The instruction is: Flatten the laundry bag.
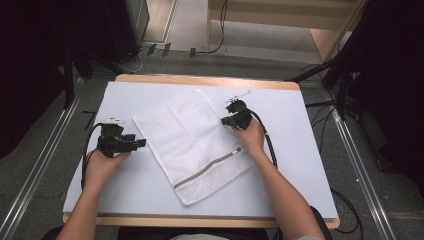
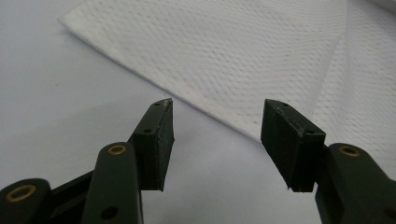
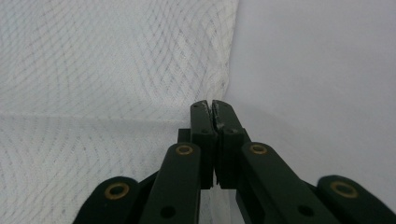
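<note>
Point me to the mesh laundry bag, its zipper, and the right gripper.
mesh laundry bag [image 1: 185,137]: high view, middle of the white mesh panel.
zipper [image 1: 207,168]: high view, midway along the grey zip line near the bag's near end.
right gripper [image 3: 212,106]: right gripper view, tips of the closed jaws at the bag's edge.

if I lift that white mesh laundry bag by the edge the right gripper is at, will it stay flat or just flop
The mesh bag will probably flop: it is thin netting, lying flat with a soft crease. It looks light, so the right gripper, whose fingers are closed at the bag's edge, should raise it easily. The zipper end may hang lowest, being the only stiffer part.
</note>
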The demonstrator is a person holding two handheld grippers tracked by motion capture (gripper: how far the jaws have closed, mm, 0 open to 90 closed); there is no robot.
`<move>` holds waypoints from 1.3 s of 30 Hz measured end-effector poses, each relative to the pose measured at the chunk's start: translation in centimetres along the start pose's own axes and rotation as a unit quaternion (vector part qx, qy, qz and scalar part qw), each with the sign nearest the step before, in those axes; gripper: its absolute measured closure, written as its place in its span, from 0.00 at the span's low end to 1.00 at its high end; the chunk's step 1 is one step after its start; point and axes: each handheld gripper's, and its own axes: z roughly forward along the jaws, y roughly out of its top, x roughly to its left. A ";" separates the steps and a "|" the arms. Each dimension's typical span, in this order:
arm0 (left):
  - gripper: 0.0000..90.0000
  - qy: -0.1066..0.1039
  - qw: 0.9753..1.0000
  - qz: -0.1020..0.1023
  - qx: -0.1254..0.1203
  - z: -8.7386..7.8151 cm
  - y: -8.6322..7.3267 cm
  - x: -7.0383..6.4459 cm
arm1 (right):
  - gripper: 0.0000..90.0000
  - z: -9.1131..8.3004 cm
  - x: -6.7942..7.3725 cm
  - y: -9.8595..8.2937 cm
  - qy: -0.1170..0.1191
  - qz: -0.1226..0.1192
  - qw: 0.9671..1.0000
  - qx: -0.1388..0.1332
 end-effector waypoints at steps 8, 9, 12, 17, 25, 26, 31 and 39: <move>0.50 -0.010 1.000 0.017 0.000 0.9 0.7 -1.0 | 1.00 -0.8 -1.0 -1.0 -0.020 0.014 1.000 -0.006; 0.50 -0.013 1.000 0.019 0.002 1.0 0.8 -1.1 | 1.00 -1.0 -1.2 -1.1 -0.024 0.020 0.999 -0.007; 0.50 -0.016 1.000 0.023 0.003 1.5 1.1 -1.4 | 0.99 -1.3 -1.8 -1.6 -0.029 0.038 0.999 -0.012; 0.50 -0.024 0.999 0.031 0.011 2.2 1.7 -1.9 | 0.99 -1.9 -2.6 -2.3 -0.035 0.052 0.998 -0.015; 0.50 -0.038 0.998 0.052 0.024 3.6 2.5 -3.2 | 0.99 -3.0 -3.8 -3.6 -0.046 0.080 0.995 -0.023; 0.50 -0.039 0.998 0.053 0.023 3.8 2.6 -3.3 | 0.99 -3.1 -3.9 -3.8 -0.047 0.082 0.995 -0.023; 0.50 -0.048 0.996 0.063 0.032 4.8 3.2 -4.2 | 0.99 -3.8 -4.3 -4.6 -0.064 0.088 0.994 -0.025; 0.50 -0.055 0.994 0.082 0.044 6.2 3.6 -5.8 | 0.92 -4.7 -4.5 -5.7 -0.068 0.095 0.993 -0.029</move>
